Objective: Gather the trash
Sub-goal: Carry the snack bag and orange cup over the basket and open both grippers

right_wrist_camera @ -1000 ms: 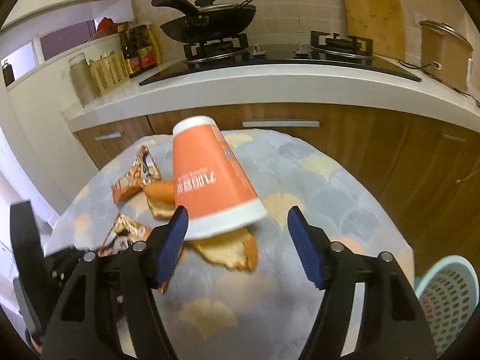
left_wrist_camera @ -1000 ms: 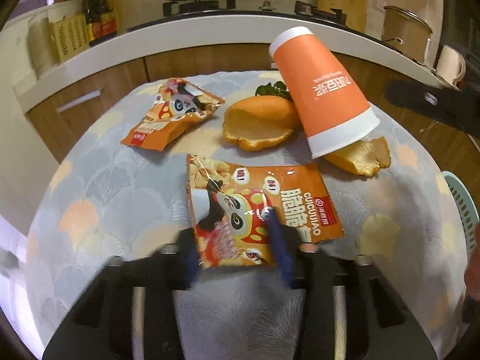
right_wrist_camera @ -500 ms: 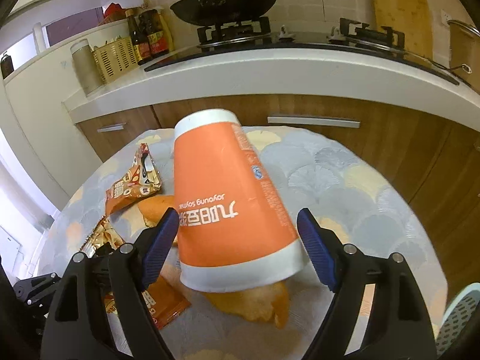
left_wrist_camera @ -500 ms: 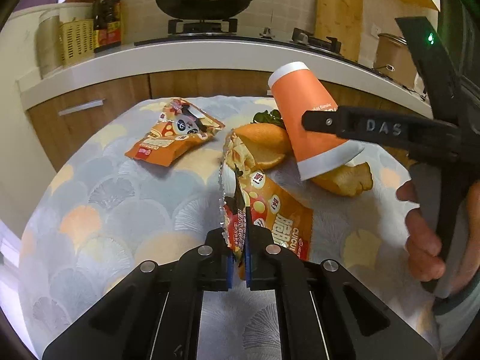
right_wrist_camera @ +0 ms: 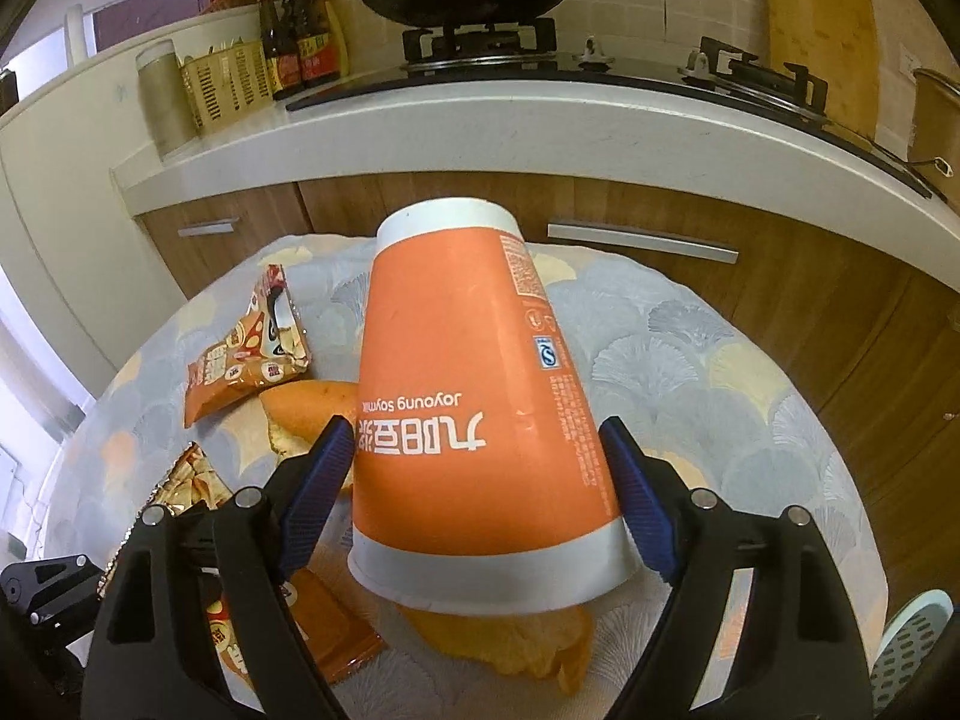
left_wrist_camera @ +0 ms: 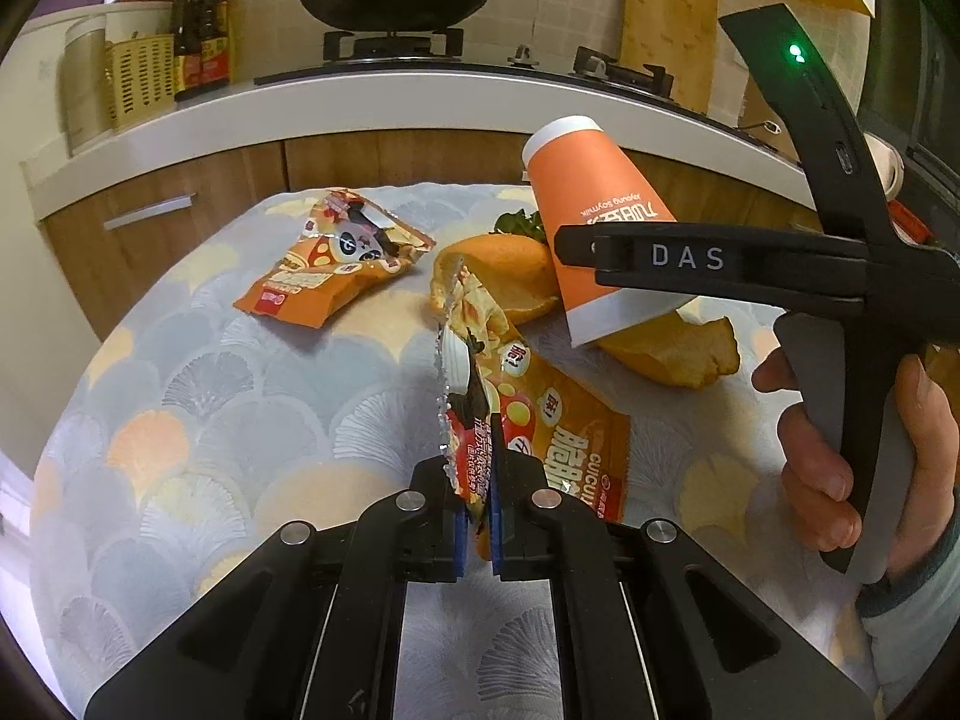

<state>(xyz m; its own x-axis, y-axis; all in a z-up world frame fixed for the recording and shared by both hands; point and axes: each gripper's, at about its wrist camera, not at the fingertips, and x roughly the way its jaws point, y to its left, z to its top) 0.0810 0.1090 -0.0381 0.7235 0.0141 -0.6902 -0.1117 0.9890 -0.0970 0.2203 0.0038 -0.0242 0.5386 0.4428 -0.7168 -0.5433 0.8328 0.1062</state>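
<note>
- While my left gripper (left_wrist_camera: 477,516) pinches the near snack wrapper (left_wrist_camera: 528,414) by its torn edge, jaws closed narrow on the foil, the wrapper's far end rests on the patterned table (left_wrist_camera: 198,372).
- My right gripper (right_wrist_camera: 480,492) stands wide, its two blue pads flanking the lower body of the orange paper cup (right_wrist_camera: 468,396); whether either pad touches the wall I cannot tell.
- Cup: inverted, rim down and base up, tilted, long axis leaning away from me toward the counter (right_wrist_camera: 540,114). It lies straight ahead between my right fingers, so the right hand is the nearer one.
- Beneath the rim: a piece of orange peel (right_wrist_camera: 510,642), on which the cup seems to rest. A second peel (left_wrist_camera: 504,276) lies just beside it.
- Second snack wrapper (left_wrist_camera: 336,270): farther left, apart from both tools.
- Light basket (right_wrist_camera: 912,654): off the table's right edge, low; likely the trash's destination.
</note>
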